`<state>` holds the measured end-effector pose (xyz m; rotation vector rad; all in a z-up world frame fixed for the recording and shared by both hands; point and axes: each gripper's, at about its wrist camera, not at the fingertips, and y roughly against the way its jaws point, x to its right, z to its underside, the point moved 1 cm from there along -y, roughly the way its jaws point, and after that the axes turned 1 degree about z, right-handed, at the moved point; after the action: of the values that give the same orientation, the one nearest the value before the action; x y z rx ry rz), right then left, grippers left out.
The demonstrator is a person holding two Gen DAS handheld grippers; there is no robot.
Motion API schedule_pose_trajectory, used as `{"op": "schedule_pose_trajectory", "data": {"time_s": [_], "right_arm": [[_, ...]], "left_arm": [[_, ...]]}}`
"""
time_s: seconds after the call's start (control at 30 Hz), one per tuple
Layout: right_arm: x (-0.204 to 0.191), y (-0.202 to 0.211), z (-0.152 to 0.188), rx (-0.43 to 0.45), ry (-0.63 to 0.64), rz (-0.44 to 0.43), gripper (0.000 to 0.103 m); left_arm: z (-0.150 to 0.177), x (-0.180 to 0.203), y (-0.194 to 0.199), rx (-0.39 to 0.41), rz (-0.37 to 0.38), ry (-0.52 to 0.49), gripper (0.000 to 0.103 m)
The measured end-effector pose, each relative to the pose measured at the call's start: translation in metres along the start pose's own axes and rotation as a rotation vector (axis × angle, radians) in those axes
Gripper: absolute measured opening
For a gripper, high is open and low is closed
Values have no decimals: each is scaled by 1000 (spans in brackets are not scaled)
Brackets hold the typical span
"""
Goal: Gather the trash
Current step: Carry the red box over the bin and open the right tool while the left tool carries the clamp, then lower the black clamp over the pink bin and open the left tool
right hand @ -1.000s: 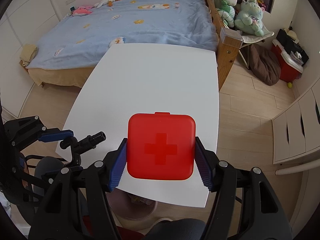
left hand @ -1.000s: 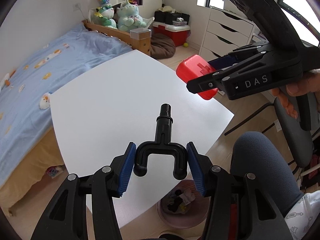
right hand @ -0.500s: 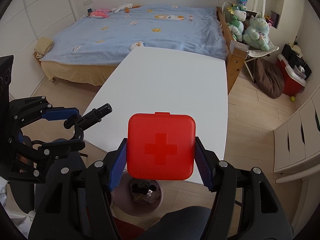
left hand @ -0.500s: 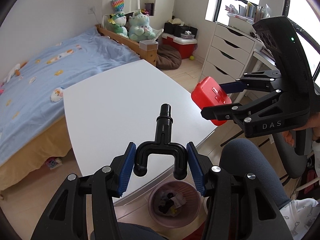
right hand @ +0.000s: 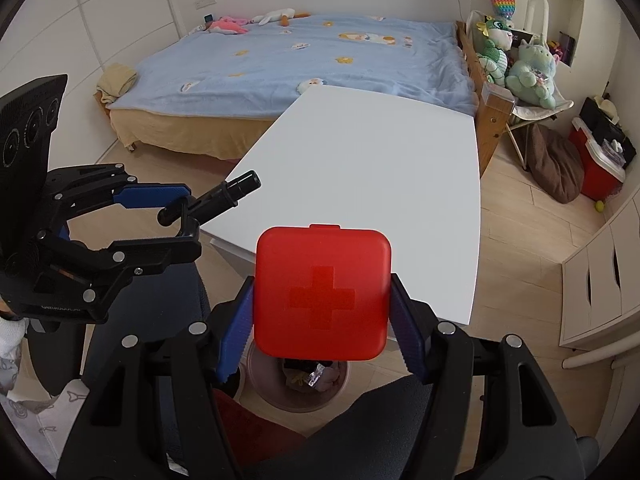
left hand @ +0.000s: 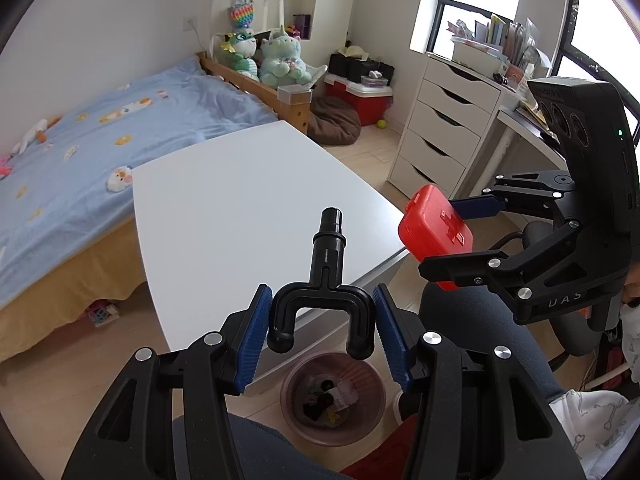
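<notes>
Past the white table [left hand: 240, 200], both loads have been drawn back toward the pink bin [left hand: 334, 398]: a black forked fitting [left hand: 326, 280] is clamped in the left gripper [left hand: 320, 336], a red case [right hand: 322, 292] in the right gripper [right hand: 320, 320], release probably next.

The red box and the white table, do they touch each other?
Apart. The left wrist view shows the red box in the right claw, off the white table.

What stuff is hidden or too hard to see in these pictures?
- Inside the red plastic box with a cross: lid shut, both views.
- Trash in the round pink bin: small and jumbled in the left view; the box covers most of it in the right view.
- The bin's near rim, left view: cut off behind the left gripper's fingers holding the black forked plastic part.
</notes>
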<state>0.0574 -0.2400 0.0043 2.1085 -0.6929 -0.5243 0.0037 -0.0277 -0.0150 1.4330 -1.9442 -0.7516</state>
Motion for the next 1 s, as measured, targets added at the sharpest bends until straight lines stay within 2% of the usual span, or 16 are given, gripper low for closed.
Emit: {"op": "schedule_pose_trajectory", "data": {"time_s": [0.5,0.57,0.63,0.73,1.0], "right_arm": [[-24,-8,39,-47,4,-94,64],[-26,-8,40,-46,11,-90,84],[-24,-7,39,-34,5,-85,90],[-22,-6,41,-35,-5,-73,96],[-7,0,43,-15,-58,-39,98]], "left_arm": [[23,4,21,19,17,38,51],[24,4,22,22,17,37,51],[24,3,22,25,19,38,51],[25,4,22,22,22,37,51],[32,9,19,8,30,41,51]]}}
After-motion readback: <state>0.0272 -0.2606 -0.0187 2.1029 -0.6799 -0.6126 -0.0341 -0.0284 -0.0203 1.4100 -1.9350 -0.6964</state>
